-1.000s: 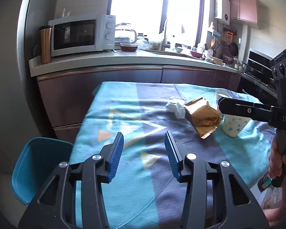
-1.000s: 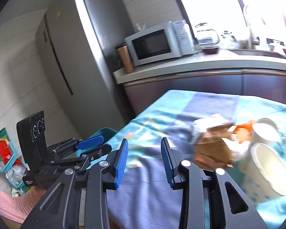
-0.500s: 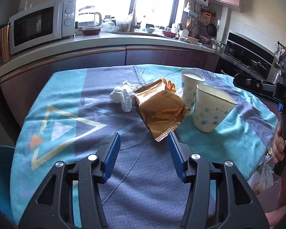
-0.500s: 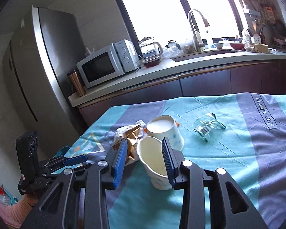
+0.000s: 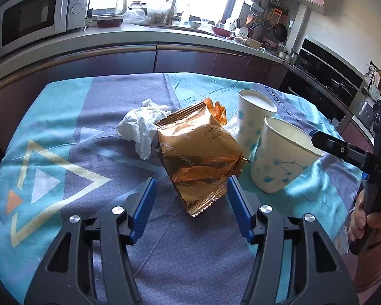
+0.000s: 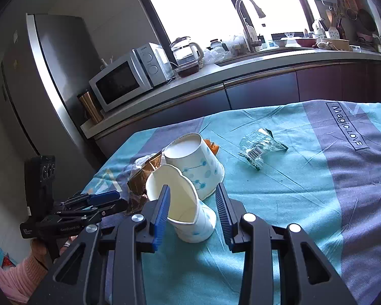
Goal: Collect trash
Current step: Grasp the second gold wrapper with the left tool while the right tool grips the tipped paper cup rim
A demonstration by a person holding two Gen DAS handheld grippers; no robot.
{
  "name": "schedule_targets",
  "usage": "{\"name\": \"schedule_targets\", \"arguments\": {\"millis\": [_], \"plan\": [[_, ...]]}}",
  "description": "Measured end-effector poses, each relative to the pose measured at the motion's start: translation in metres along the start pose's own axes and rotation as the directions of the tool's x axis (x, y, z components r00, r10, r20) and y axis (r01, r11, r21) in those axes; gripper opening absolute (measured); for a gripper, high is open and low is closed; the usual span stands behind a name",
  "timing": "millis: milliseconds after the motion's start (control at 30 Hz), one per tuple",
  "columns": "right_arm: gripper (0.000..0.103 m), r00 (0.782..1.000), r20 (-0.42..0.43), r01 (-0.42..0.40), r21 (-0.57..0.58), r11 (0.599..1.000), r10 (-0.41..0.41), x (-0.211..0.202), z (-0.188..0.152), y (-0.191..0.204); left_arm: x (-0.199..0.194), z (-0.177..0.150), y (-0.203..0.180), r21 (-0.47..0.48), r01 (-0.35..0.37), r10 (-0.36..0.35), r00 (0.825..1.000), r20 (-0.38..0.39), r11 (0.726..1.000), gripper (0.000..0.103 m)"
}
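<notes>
A gold snack bag [image 5: 198, 152] lies on the teal and grey tablecloth [image 5: 63, 117], with a crumpled white tissue [image 5: 142, 127] at its left. My left gripper [image 5: 190, 185] is low over the cloth, its jaws opening, and the bag's near end lies between the fingers, untouched. Right of the bag stand two white dotted paper cups, the far one [image 6: 195, 162] and a near one [image 6: 183, 203] with a dented rim. The right gripper [image 6: 192, 186] is open around the near cup, its left finger [image 6: 162, 203] across the cup's mouth. A clear wrapper [image 6: 259, 147] lies farther right.
Behind the table runs a kitchen counter [image 6: 241, 68] with a microwave [image 6: 129, 76], a glass kettle [image 6: 188, 50] and a sink tap [image 6: 249, 17]. A steel fridge [image 6: 50, 76] stands at the left, an oven [image 5: 325, 76] at the right. A hand in a pink sleeve [image 5: 370, 228] holds the right gripper.
Both grippers swung toward the trash pile and came closer and lower. The left jaws widened around the bag's near end. The near cup came between the right fingers.
</notes>
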State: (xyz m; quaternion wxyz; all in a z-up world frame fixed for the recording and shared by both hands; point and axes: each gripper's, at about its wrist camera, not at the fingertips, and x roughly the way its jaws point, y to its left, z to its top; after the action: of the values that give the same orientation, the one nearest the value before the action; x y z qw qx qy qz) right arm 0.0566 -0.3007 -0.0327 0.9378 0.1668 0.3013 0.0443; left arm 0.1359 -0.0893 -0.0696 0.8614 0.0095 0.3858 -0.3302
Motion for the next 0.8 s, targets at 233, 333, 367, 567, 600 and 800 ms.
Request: {"name": "schedule_targets", "arguments": {"millis": [233, 333, 367, 567, 600, 800], "plan": [[0.028, 1.000, -0.021, -0.012, 0.026, 1.000, 0.012, 0.000, -0.006, -0.010, 0.016, 0.005, 0.004, -0.043, 0.049, -0.050, 0.998, -0.041, 0.998, 0.059], [0.017, 0.999, -0.033, -0.020, 0.030, 0.999, 0.021, 0.001, -0.008, -0.012, 0.024, 0.008, 0.005, -0.063, 0.067, -0.071, 0.996, -0.056, 0.996, 0.058], [0.016, 0.999, -0.034, -0.022, 0.029, 0.999, 0.023, 0.001, -0.009, -0.012, 0.025, 0.008, 0.005, -0.070, 0.075, -0.079, 0.995, -0.058, 0.995, 0.056], [0.006, 0.998, -0.040, -0.038, 0.039, 0.999, 0.039, 0.001, -0.012, -0.013, 0.032, 0.007, 0.005, -0.080, 0.091, -0.097, 0.992, -0.078, 0.993, 0.028], [0.006, 0.998, -0.040, -0.040, 0.041, 0.998, 0.041, 0.000, -0.012, -0.013, 0.032, 0.006, 0.003, -0.079, 0.091, -0.097, 0.992, -0.079, 0.993, 0.025], [0.006, 0.997, -0.036, -0.062, 0.053, 0.997, 0.064, -0.001, -0.013, -0.010, 0.025, 0.003, -0.002, -0.070, 0.108, -0.113, 0.991, -0.066, 0.992, 0.007]]}}
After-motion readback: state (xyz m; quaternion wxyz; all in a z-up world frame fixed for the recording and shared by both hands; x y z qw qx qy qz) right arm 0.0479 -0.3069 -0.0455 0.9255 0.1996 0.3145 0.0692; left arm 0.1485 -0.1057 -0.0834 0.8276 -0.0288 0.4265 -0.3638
